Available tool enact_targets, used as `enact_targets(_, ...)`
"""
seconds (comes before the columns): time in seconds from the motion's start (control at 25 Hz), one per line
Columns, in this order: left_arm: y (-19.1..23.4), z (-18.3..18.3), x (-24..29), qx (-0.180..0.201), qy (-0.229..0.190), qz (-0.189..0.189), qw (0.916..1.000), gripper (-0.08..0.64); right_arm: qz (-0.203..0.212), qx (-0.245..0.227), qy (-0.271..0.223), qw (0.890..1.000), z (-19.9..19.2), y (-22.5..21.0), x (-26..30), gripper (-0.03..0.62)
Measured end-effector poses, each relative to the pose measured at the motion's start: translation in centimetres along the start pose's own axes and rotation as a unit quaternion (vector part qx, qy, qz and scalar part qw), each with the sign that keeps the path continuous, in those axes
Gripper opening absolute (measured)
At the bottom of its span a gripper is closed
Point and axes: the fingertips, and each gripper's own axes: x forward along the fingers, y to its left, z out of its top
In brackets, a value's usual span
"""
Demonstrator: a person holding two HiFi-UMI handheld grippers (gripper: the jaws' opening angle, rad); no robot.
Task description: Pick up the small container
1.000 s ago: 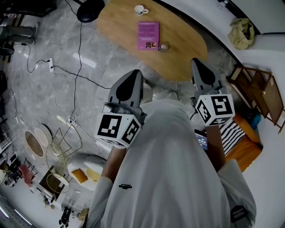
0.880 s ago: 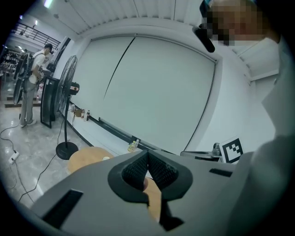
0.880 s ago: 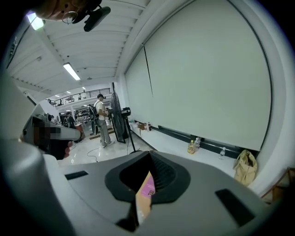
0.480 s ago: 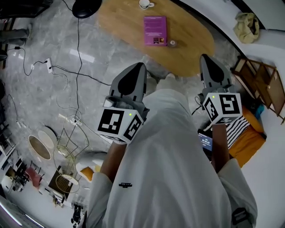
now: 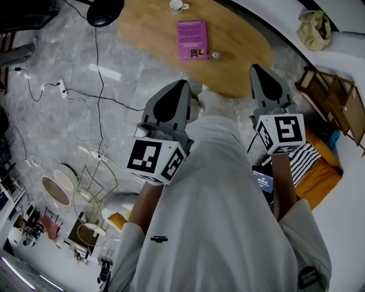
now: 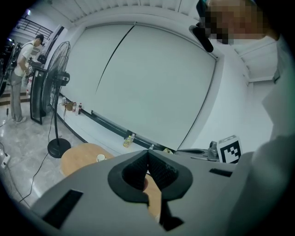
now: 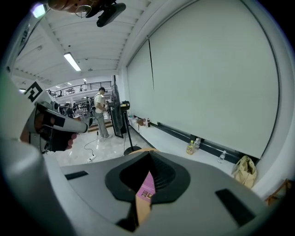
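The small container (image 5: 215,56), a little round pot, stands on the oval wooden table (image 5: 239,68) just right of a purple book (image 5: 192,40). A white cup (image 5: 178,5) sits at the table's far edge. Both grippers hang in front of the person's body, short of the table. My left gripper (image 5: 182,85) is shut and empty, with its pads meeting in the left gripper view (image 6: 148,154). My right gripper (image 5: 256,69) is shut too, over the table's near edge; the purple book (image 7: 147,188) shows through the slit below its jaws (image 7: 148,154).
A fan base (image 5: 105,11) and black cables (image 5: 97,63) with a power strip (image 5: 61,86) lie on the floor at left. A wire stand (image 5: 94,182) is lower left. A bag (image 5: 315,25), wooden rack (image 5: 336,108) and striped cushion (image 5: 301,164) are at right.
The person has stepped closer to the table, and a shoe now shows at its near edge. Both grippers stay shut and have come slightly nearer the table.
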Motion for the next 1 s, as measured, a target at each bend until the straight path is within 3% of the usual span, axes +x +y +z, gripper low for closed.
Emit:
enact_targets(0.56, 0.5, -3.0, 5.0, -0.003, 0.034, 0.021, 0.9992, 0.014, 0.070, -0.042, 0.018, 0.996, -3.2, -0.5, 4.0, 0.009)
enact_targets(0.88, 1.7, -5.6, 7.9, -0.003, 0.058, 0.038, 0.9976, 0.014, 0.107, -0.041, 0.045, 0.992, -6.2, -0.8, 6.4, 0.070)
enact_targets(1.0, 2.4, -6.7, 8.8, -0.004, 0.066, 0.047, 0.9967, 0.014, 0.120, -0.049, 0.045, 0.991, -7.7, -0.9, 7.7, 0.127)
